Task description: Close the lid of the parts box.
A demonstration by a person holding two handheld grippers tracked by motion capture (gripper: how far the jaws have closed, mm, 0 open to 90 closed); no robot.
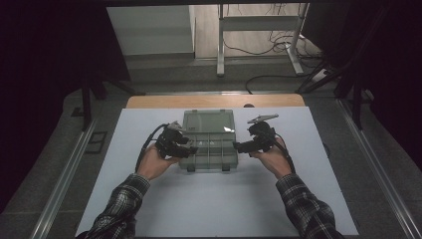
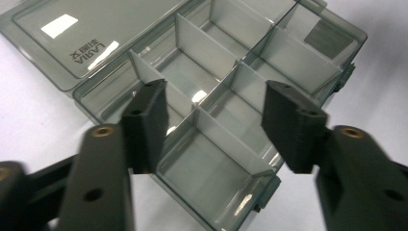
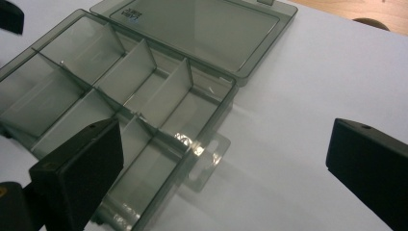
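Here, the white table (image 1: pixel 209 199) carries a clear compartment box (image 1: pixel 209 149) at centre, lid (image 1: pixel 208 120) laid open toward twelve o'clock. The left gripper (image 1: pixel 191 148) sits at nine — jaws half apart over the box's corner compartment, pads not pressing it. The right gripper (image 1: pixel 238 146), at three, gapes wide beside the end wall.

A white table (image 1: pixel 214 199) carries an open, smoky clear compartment box (image 1: pixel 209 142), lid laid flat
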